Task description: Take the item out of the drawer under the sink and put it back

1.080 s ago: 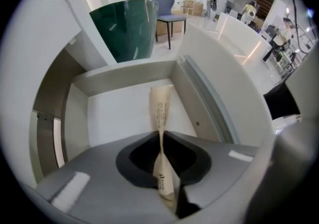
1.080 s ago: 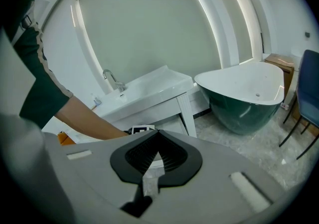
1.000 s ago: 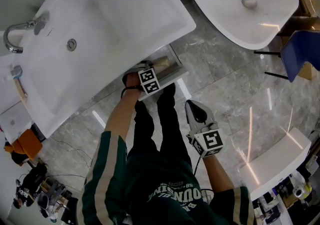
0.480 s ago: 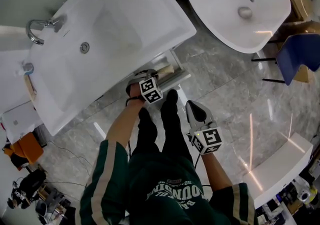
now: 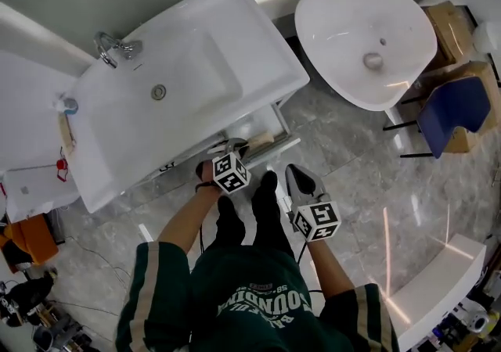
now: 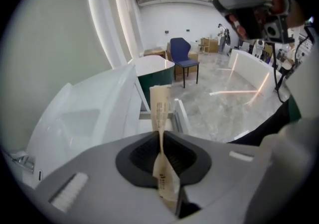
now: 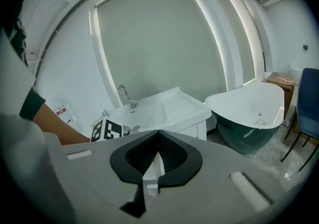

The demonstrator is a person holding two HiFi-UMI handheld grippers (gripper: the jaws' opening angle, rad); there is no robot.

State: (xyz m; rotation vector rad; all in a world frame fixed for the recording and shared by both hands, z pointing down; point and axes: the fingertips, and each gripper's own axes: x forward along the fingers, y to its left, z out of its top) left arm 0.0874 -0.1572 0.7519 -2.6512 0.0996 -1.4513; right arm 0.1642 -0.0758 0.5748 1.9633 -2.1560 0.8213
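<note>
The white sink cabinet (image 5: 188, 84) has its drawer (image 5: 275, 133) pulled open below the basin. My left gripper (image 5: 237, 147) is at the drawer's front, shut on a flat tan paper packet (image 5: 260, 139). In the left gripper view the packet (image 6: 160, 111) stands upright, pinched between the dark pads, with the drawer (image 6: 178, 114) beyond it. My right gripper (image 5: 299, 177) hangs over the floor to the right of the person's legs, shut with nothing in it. Its jaws meet in the right gripper view (image 7: 158, 136), which also shows the sink (image 7: 154, 108).
An oval white bathtub (image 5: 368, 37) stands to the right of the sink, with a blue chair (image 5: 452, 108) and cardboard boxes (image 5: 446, 22) beyond it. A white counter (image 5: 434, 284) is at the lower right. The person's legs (image 5: 246, 210) stand before the drawer on the marble floor.
The head view has pulled back and now takes in more of the room. The left gripper still holds the packet at the drawer's front. The right gripper stays shut beside the legs.
</note>
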